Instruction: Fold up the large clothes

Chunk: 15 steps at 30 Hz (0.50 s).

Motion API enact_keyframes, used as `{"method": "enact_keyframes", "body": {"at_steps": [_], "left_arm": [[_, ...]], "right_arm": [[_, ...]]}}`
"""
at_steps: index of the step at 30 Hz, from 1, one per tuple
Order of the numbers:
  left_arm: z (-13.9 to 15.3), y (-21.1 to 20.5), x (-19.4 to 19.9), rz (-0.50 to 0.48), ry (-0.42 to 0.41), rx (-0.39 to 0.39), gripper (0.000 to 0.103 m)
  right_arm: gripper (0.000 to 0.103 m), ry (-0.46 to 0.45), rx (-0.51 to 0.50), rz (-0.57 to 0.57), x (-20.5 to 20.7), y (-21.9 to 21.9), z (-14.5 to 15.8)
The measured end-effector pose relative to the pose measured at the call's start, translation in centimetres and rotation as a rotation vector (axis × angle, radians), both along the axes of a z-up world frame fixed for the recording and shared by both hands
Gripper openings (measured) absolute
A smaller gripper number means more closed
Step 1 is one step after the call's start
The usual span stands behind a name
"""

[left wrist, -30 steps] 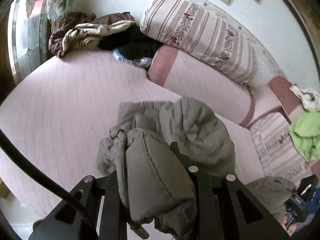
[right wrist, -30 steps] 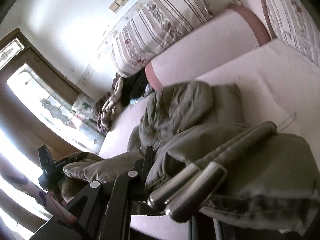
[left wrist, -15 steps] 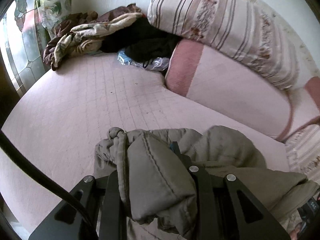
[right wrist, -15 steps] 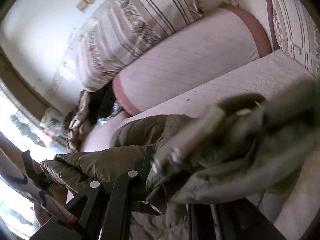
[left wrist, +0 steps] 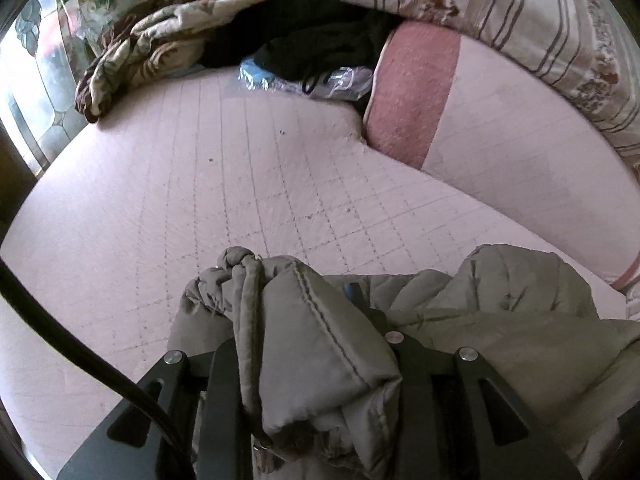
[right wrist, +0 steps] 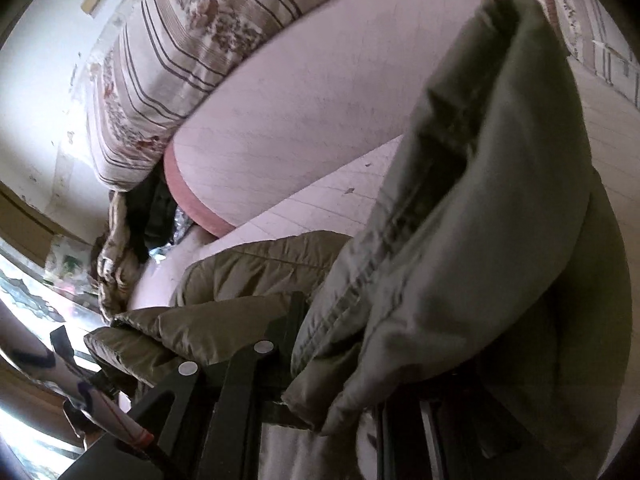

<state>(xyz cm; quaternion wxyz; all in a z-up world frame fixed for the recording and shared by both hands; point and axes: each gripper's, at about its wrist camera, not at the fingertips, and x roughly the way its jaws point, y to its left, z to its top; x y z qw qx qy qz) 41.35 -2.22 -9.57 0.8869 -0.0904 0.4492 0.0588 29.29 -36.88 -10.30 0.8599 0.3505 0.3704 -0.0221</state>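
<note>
An olive-green padded jacket (left wrist: pixel 500 292) is bunched low over the pink quilted bed (left wrist: pixel 200 200). My left gripper (left wrist: pixel 304 320) has a thick fold of the jacket between its jaws, which are opening; the fabric hides the fingertips. In the right wrist view the jacket (right wrist: pixel 480 200) drapes over my right gripper (right wrist: pixel 360 320), which is shut on another fold. Its right finger is buried under the cloth. The rest of the jacket (right wrist: pixel 260 268) sags to the left between the two grips.
A pink bolster (left wrist: pixel 460 120) and a striped floral pillow (left wrist: pixel 520 8) line the back of the bed. A heap of brown blankets (left wrist: pixel 160 52), a black garment (left wrist: pixel 320 28) and a plastic bag (left wrist: pixel 344 80) fill the far corner by the stained-glass window (left wrist: pixel 36 60).
Both grippers moved forward over the bed and lower, carrying the jacket. The jacket now lies closer to the mattress, and a stiff edge of it swung up across the right view.
</note>
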Motion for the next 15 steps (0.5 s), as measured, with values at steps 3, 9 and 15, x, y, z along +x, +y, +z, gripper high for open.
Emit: {"method": "enact_keyframes", "body": {"at_steps": [3,9,15], "left_arm": [[0.1,0.3,0.4,-0.001,0.017,-0.031,0.03],[4.2,2.5,-2.5,-0.06,-0.048,-0.231,0.063],[9.7,4.3,-6.6,-0.113,-0.199,-0.339,0.077]], "right_arm": [[0.016,0.012,-0.013,0.0,0.7,0.1,-0.8],[0.027,-0.027,-0.015,0.013,-0.4,0.2,1.2],[0.071,-0.121,0.031,0.041,-2.6,0.1,4.1]]}}
